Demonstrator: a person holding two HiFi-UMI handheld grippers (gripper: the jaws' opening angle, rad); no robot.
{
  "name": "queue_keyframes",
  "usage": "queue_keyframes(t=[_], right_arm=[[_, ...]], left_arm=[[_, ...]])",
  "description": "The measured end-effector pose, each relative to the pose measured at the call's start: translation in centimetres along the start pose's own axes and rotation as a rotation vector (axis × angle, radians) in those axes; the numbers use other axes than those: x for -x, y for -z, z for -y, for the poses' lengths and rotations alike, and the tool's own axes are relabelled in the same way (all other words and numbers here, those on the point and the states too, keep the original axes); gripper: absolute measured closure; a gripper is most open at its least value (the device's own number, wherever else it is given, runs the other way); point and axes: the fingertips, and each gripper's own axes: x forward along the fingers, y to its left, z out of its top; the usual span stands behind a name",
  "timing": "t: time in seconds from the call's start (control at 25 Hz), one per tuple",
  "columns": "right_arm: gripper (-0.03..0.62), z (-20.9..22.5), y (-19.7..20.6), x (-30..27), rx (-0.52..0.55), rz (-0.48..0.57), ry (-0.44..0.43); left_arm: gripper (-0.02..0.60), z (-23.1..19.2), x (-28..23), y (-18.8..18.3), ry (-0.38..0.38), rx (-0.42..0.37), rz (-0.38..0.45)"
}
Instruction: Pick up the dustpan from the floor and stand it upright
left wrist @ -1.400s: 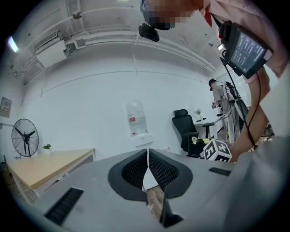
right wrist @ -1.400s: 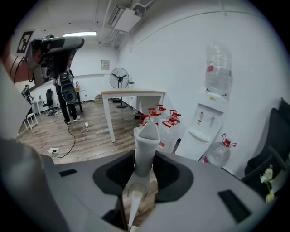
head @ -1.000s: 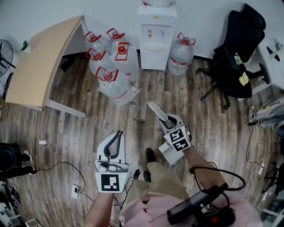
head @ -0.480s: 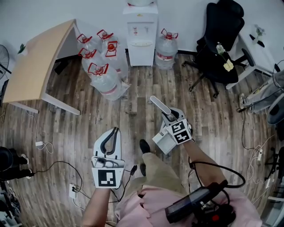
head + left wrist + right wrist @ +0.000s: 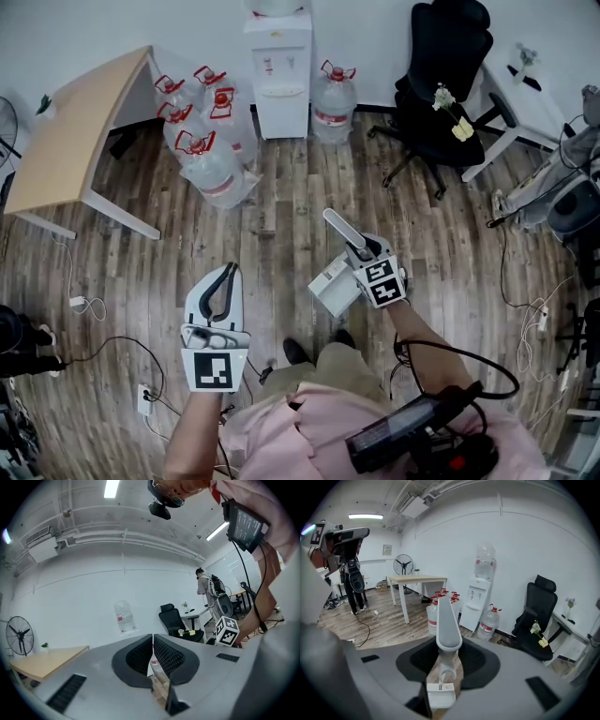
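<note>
My right gripper [image 5: 361, 255] is shut on the grey handle [image 5: 340, 232] of a white dustpan, held off the wooden floor in front of the person. Its boxy pan [image 5: 330, 283] hangs to the left of the gripper's marker cube. Seen from the right gripper view, the handle [image 5: 449, 620] rises between the jaws of the right gripper [image 5: 448, 660], with the pan [image 5: 440, 696] close to the camera. My left gripper [image 5: 228, 270] hovers to the left at waist height, shut and empty. In its own view the left gripper [image 5: 152, 639] has its tips touching.
Several water bottles [image 5: 211, 164] crowd beside a white water dispenser [image 5: 279, 75] at the far wall. A wooden table [image 5: 70, 141] stands far left and a black office chair [image 5: 441, 94] far right. Cables [image 5: 103, 319] and a power strip [image 5: 142, 398] lie on the left floor.
The pan end has swung up from below the right gripper to its left side. The person has stepped forward, and both grippers sit slightly nearer the dispenser.
</note>
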Motion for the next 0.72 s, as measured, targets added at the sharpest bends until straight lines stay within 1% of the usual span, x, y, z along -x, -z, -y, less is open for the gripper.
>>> queue_keyframes(t=[0.12, 0.2, 0.4, 0.56, 0.72], right_arm=[[0.454, 0.2, 0.7, 1.3, 0.002, 0.017, -0.019], [0.428, 0.0, 0.9, 2.1, 0.008, 0.029, -0.047], [0.374, 0.5, 1.3, 4.8, -0.001, 0.074, -0.111], [0.365, 2.1, 1.7, 8.8, -0.009, 0.133, -0.124], [0.367, 3.8, 1.0, 13.3, 0.001, 0.207, -0.137]], left_arm=[[0.566, 1.7, -0.3, -0.9, 0.005, -0.026, 0.007], [0.566, 3.2, -0.7, -1.6, 0.003, -0.038, 0.009], [0.566, 8.0, -1.6, -4.7, -0.019, -0.036, 0.027], [0.566, 12.0, -1.5, -7.2, -0.060, -0.005, 0.051], [0.566, 14.1, -1.5, -9.9, -0.146, -0.001, 0.078]])
